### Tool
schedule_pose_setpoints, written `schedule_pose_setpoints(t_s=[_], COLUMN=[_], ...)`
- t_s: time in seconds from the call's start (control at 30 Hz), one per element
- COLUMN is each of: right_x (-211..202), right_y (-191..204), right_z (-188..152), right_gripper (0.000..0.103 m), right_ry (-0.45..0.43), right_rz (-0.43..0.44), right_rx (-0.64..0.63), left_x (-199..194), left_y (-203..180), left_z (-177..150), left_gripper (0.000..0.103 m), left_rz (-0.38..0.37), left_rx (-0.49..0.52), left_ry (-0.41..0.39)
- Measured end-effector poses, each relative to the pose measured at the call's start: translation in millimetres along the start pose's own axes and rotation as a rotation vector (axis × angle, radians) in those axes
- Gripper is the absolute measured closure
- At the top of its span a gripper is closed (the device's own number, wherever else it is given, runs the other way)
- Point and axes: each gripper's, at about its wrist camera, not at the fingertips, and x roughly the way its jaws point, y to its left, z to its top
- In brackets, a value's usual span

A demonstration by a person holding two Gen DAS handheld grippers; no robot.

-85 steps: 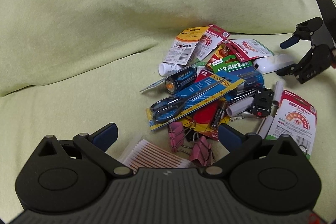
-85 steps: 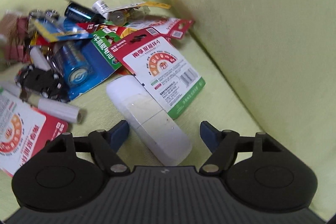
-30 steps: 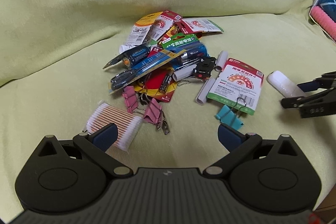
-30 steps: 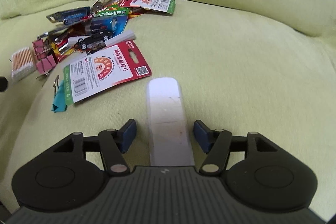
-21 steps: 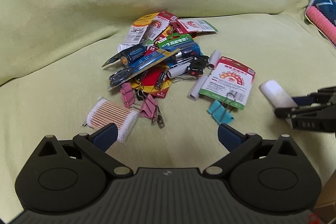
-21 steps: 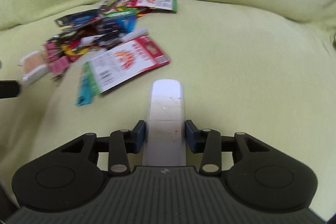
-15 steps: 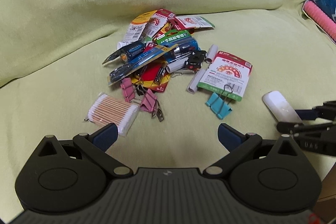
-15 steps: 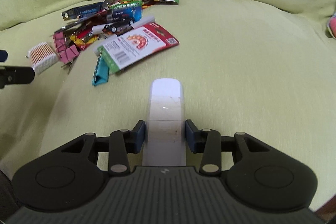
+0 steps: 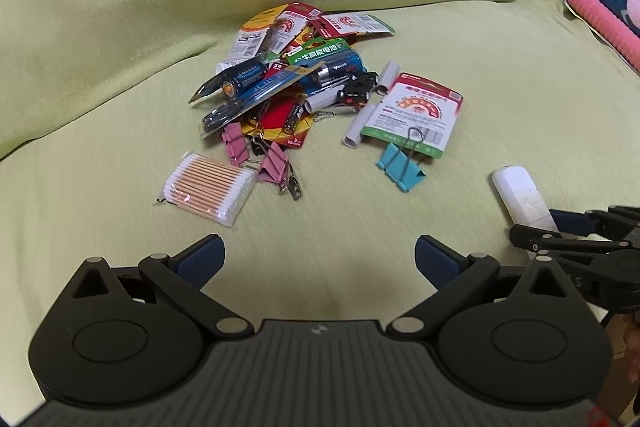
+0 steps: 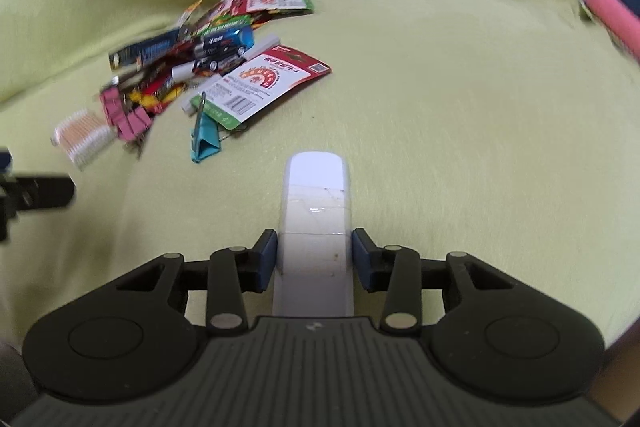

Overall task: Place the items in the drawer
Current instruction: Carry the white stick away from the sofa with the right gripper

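Right gripper [image 10: 314,261]: clamped on the white case [image 10: 315,211], held above the green sofa cover [image 10: 460,115], well apart from the pile.
Left gripper [image 9: 318,257]: spread wide, grasping nothing.
Pile [image 9: 304,83]: packets, batteries, clips near the backrest fold.
Open room: bare cover between pile and pink roll [image 9: 600,19] at the right edge.

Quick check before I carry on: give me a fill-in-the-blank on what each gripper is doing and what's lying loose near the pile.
1. The right gripper is shut on a ____ case.
2. The left gripper is ____ and holds nothing.
3. The binder clip lying beside the red and white card is ____ in colour.
4. The pack of cotton swabs lies next to the ____ binder clips.

Missing words: white; open; blue; pink
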Motion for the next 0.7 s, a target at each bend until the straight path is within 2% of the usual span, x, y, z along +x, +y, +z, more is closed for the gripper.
schedule_pose_setpoints(t_s=[0.13,0.7], right_x=[-9,-36], right_y=[0,13], right_z=[-7,-14], right_gripper=[0.066,0.066], right_ry=[-0.009,-0.065], right_rz=[0.006,-0.009], right_rx=[0.042,0.040], left_x=[-4,-19], left_y=[-4,-6], left_z=[-4,-12], left_gripper=[0.001,0.001], left_rz=[0.005,0.012], left_rx=[0.007,0.024], left_ry=[0.002,-0.003])
